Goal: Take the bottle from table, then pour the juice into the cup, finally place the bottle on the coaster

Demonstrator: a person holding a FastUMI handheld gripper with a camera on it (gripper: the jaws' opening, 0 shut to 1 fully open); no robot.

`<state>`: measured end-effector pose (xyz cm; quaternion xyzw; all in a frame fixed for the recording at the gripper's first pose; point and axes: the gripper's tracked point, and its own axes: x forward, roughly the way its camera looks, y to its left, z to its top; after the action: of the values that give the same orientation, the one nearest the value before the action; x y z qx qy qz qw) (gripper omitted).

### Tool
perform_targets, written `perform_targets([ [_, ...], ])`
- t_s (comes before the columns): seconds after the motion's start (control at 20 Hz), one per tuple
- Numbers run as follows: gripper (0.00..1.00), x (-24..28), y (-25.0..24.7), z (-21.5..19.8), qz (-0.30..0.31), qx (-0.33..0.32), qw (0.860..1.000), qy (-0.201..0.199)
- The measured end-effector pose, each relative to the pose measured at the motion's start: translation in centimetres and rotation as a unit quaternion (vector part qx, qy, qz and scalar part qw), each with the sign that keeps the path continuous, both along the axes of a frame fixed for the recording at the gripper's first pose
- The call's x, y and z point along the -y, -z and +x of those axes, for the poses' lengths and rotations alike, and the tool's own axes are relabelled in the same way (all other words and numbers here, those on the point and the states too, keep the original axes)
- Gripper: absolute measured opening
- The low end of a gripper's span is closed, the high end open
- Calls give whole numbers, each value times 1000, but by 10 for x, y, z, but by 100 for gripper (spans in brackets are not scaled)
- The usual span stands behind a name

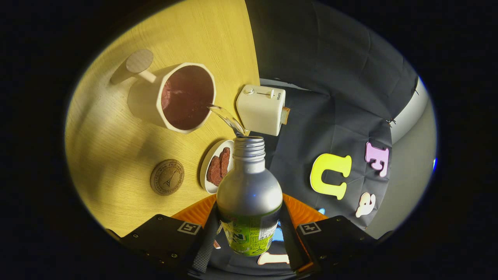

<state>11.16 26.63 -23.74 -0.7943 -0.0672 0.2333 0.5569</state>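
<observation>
My gripper (pixel 249 237) is shut on a silver bottle (pixel 249 186) with a green label, held tilted with both fingers pressing its sides. The bottle's open threaded neck points beyond the fingers toward a cream cup (pixel 183 97) with a dark inside and a wooden handle. A clear stream of liquid (pixel 227 118) runs from the bottle's mouth over the cup's rim into the cup. A round wooden coaster (pixel 167 177) lies on the yellow wooden table (pixel 116 147), beside the cup and nearer the fingers.
A small white plate with brown slices (pixel 218 167) sits between the coaster and the bottle's neck. A cream toaster (pixel 261 109) with a slice in it stands at the table's edge, just past the bottle's mouth. Black cloth wall lies beyond.
</observation>
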Motion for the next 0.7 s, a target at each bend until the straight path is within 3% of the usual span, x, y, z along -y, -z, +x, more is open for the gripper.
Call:
perform_targets([
  [0.7,76,3,-28,6,-16,23,999,-20],
])
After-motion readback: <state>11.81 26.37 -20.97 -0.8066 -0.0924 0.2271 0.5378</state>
